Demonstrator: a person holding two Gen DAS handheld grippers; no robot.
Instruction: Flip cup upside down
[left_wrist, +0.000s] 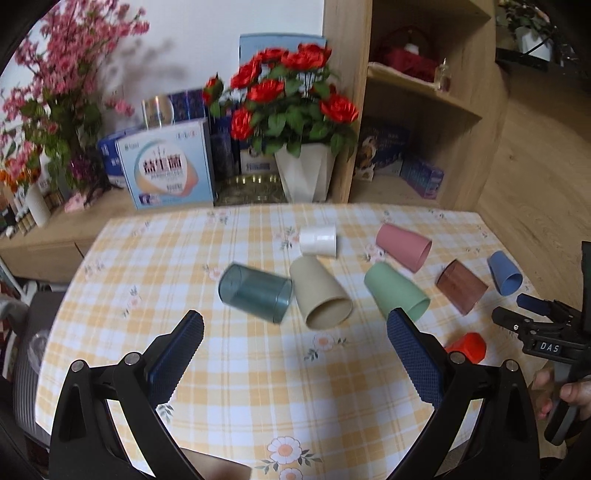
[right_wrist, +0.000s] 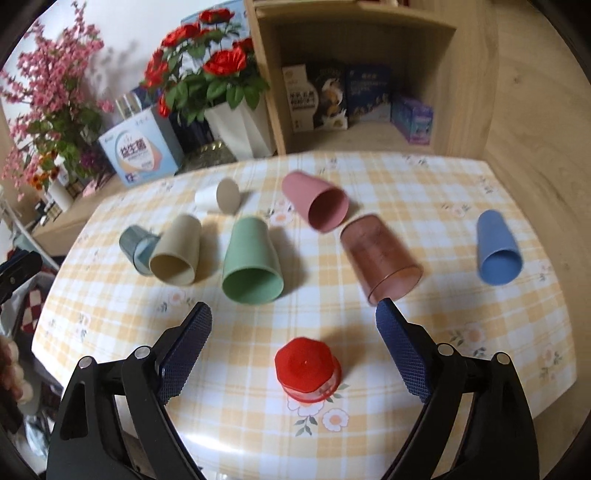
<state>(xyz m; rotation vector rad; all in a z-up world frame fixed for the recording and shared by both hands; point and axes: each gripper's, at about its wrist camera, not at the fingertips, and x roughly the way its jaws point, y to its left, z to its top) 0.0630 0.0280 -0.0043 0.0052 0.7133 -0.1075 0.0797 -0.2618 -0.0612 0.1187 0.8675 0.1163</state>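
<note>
Several cups lie on their sides on the checked tablecloth: teal (left_wrist: 255, 293), beige (left_wrist: 321, 293), white (left_wrist: 318, 240), green (left_wrist: 397, 293), pink (left_wrist: 404, 248), brown translucent (left_wrist: 461, 286) and blue (left_wrist: 504, 273). A small red cup (right_wrist: 307, 369) stands upside down between the fingers of my open, empty right gripper (right_wrist: 293, 328); it also shows in the left wrist view (left_wrist: 467, 347). My left gripper (left_wrist: 295, 332) is open and empty, just short of the teal and beige cups. The right gripper (left_wrist: 532, 314) shows at the right edge of the left wrist view.
A white vase of red roses (left_wrist: 303, 173), boxes (left_wrist: 170, 166) and pink blossoms (left_wrist: 55, 92) stand on a low shelf behind the table. A wooden shelf unit (left_wrist: 424, 110) stands at the back right. The table's rounded front edge (right_wrist: 295, 469) is near.
</note>
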